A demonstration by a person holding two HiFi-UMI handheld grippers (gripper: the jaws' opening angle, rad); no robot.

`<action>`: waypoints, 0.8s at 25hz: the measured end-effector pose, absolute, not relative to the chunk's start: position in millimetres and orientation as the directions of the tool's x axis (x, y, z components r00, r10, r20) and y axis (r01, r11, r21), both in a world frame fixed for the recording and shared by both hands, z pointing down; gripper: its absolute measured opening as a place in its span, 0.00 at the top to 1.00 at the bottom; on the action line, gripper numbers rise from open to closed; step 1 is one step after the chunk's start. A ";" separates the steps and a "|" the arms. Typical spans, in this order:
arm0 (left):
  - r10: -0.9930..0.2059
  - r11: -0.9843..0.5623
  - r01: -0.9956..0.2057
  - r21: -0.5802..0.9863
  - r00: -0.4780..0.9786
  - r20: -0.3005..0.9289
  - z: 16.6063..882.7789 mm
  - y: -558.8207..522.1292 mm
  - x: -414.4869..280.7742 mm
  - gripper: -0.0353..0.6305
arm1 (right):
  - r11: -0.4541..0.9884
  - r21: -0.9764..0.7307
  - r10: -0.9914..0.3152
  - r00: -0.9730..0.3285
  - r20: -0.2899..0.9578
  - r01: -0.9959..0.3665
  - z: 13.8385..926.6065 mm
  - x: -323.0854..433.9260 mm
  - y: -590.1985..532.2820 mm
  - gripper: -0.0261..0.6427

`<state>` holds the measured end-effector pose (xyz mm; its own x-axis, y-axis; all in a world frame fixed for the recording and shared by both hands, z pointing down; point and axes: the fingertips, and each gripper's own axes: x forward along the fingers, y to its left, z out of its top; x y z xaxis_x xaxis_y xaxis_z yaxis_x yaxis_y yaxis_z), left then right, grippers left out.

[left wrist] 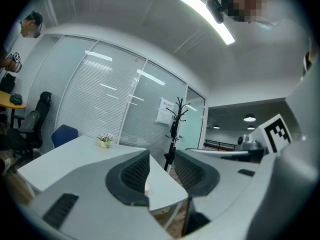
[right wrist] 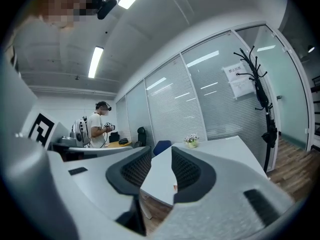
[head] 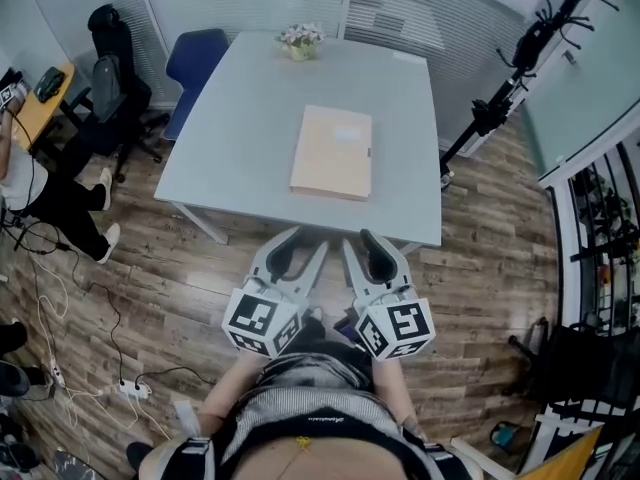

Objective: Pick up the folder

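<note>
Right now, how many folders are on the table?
1. The tan folder lies flat on the grey table, about midway across and closer to its near edge. The head view shows the whole tabletop, so no other folder seems hidden.

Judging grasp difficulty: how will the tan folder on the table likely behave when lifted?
The folder lies flat on the table, so it is probably hard to get under. It looks thin, likely light; lifted by one edge it may sag or open.
</note>
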<state>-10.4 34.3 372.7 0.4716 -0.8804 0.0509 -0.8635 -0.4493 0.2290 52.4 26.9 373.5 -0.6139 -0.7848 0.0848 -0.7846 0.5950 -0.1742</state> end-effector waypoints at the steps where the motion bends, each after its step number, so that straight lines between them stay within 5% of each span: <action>1: -0.882 -0.447 -0.867 0.220 0.468 0.051 372.8 26.7 -7.3 0.72 | 0.598 -0.172 -0.783 -0.617 0.081 -0.783 372.6 54.9 19.2 0.77; 20: -0.878 -0.451 -0.868 0.210 0.473 0.068 374.6 -60.3 20.6 0.72 | 0.557 -0.180 -0.808 -0.579 0.105 -0.811 382.4 92.7 -62.5 0.77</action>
